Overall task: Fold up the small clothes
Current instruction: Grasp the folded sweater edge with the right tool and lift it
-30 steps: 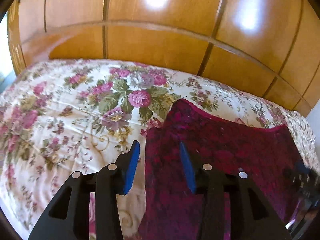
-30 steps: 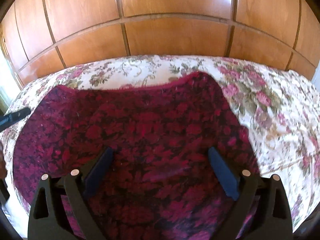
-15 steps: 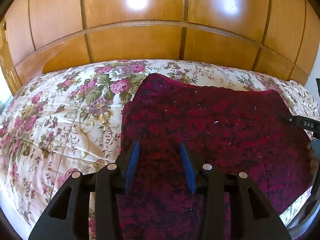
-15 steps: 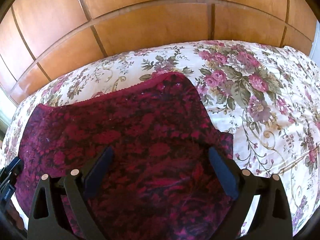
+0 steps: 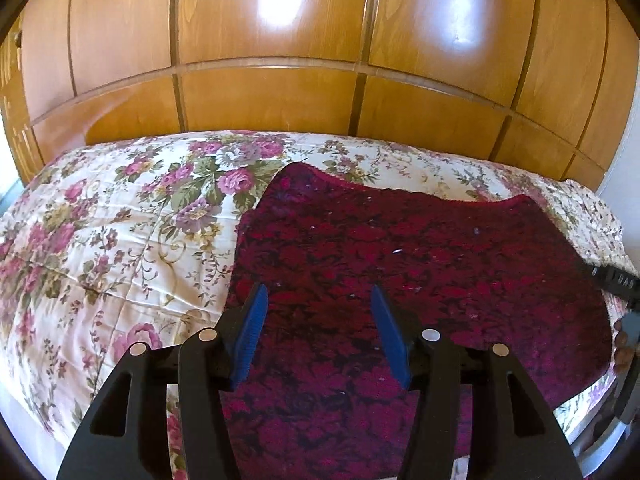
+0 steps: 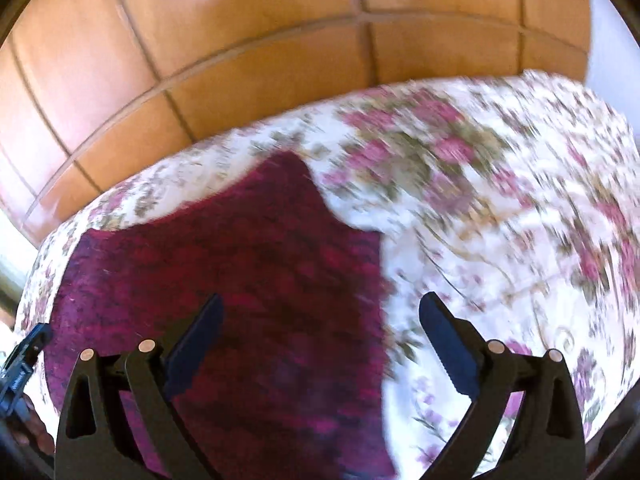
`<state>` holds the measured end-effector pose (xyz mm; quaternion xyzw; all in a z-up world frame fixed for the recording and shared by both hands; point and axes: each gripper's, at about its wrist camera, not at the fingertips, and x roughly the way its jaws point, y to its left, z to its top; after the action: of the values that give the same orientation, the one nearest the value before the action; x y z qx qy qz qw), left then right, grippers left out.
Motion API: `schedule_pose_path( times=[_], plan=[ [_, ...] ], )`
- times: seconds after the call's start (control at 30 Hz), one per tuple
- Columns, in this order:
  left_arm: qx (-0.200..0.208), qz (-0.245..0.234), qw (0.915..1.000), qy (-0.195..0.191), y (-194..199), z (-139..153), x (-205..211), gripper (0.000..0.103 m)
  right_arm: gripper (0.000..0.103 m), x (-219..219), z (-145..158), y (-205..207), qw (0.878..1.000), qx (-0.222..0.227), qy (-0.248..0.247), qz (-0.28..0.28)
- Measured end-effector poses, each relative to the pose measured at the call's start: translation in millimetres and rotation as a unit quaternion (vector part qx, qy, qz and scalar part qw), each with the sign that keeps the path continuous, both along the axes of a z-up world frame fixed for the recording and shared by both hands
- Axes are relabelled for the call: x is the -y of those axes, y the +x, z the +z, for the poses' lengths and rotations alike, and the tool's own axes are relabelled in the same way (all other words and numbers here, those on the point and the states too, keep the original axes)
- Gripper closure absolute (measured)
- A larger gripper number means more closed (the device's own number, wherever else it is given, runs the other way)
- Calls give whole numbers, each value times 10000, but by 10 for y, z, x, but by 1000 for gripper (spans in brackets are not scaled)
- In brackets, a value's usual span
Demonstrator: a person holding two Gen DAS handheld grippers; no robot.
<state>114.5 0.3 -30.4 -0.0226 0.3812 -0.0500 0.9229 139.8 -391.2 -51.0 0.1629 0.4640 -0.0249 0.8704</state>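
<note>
A dark red patterned garment (image 5: 400, 264) lies flat on a floral bedspread (image 5: 120, 220). My left gripper (image 5: 316, 300) hovers over the garment's left part with its jaws opening and nothing pinched between the blue pads. In the blurred right wrist view the same garment (image 6: 248, 264) fills the left and middle. My right gripper (image 6: 320, 312) stands open wide above the garment's right edge, one finger over cloth and the other over the bedspread (image 6: 500, 220). The other gripper's tip (image 5: 612, 276) shows at the left view's right edge.
A tall wooden panelled headboard (image 5: 280, 60) rises behind the bed. The bedspread lies bare to the left of the garment in the left wrist view and to its right in the right wrist view. A white wall strip (image 6: 608, 28) shows at far right.
My left gripper shifted from the garment's left edge to above the cloth, and its jaws spread wider. My right gripper slid right towards the garment's right edge and rolled, so its view tilts.
</note>
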Motion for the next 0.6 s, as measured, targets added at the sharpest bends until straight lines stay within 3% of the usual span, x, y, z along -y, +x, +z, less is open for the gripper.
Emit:
schedule_pose_path(
  times=[0.27,0.6],
  plan=[
    [94,-435,9989,-112,-129,109,285,50,2,396,-361,-363,9854,-183,1683,-157],
    [-269,-909,9953,-204,-77,-75,636,50,2,437,-448,-600,9710,-106,2387,123]
  ],
)
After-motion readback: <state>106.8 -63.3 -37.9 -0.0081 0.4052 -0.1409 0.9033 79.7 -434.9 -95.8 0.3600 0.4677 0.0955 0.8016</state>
